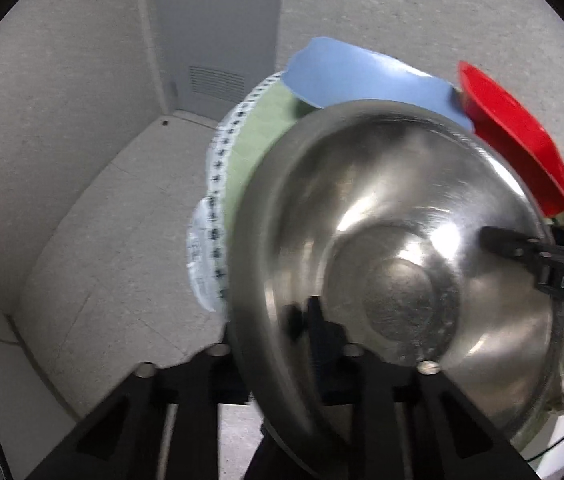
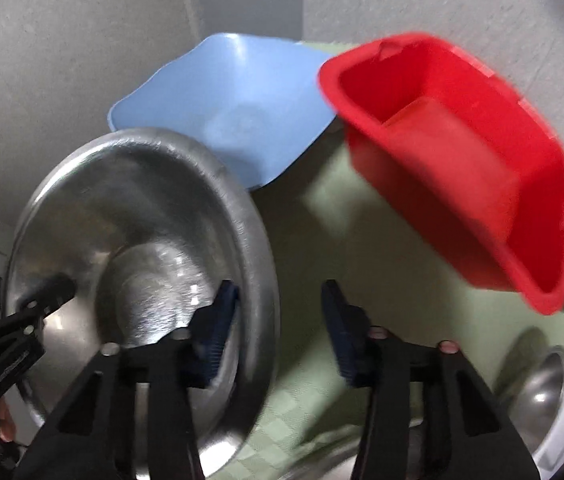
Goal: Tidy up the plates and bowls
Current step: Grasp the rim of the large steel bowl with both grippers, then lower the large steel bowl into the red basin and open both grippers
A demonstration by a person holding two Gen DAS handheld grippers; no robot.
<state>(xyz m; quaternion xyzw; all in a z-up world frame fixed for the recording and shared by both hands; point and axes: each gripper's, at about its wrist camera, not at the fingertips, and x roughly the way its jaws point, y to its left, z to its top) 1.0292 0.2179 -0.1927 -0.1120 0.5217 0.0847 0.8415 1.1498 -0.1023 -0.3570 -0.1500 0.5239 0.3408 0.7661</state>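
Left wrist view: your left gripper [image 1: 282, 344] has its jaws clamped on the rim of the steel bowl [image 1: 402, 240], held tilted above the desk [image 1: 258, 136]. Behind it: blue bowl [image 1: 362, 76], red container [image 1: 514, 136]. Grey door [image 1: 218, 32], pale floor [image 1: 102, 240].

Right wrist view: your right gripper [image 2: 278, 320] has jaws apart, one finger [image 2: 218, 320] inside the steel bowl [image 2: 142, 220]. Blue bowl [image 2: 234, 100] holds nothing; red container [image 2: 462, 168] likewise. Green-clothed desk [image 2: 342, 260].

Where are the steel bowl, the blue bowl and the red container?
steel bowl [image 1: 402, 264], left wrist view, inner wall
blue bowl [image 2: 238, 112], right wrist view, inside surface
red container [image 2: 462, 168], right wrist view, inner floor
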